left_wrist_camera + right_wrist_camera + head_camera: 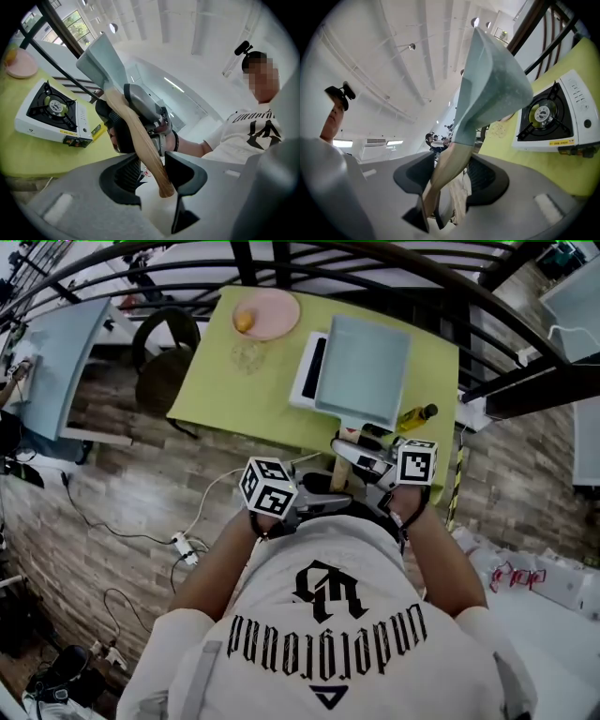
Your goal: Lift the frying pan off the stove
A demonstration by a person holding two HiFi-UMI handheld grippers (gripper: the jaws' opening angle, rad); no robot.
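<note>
The square grey-blue frying pan [363,369] hangs in the air over the white portable gas stove [307,371], clear of its burner [55,106]. Its wooden handle [339,471] points back toward me. My right gripper [361,457] is shut on the handle near the pan, where the handle [449,166] runs between its pads. My left gripper [314,498] is shut on the handle's end [154,161]. In the left gripper view the pan [101,58] tilts up above the right gripper [145,112]. In the right gripper view the pan [492,84] rises beside the stove [551,117].
The stove sits on a yellow-green table [244,390]. A pink plate [265,313] with a yellow fruit lies at the far side, and an oil bottle [415,415] lies at the near right edge. A dark chair [167,362] stands at the left, with cables and a power strip [185,547] on the floor.
</note>
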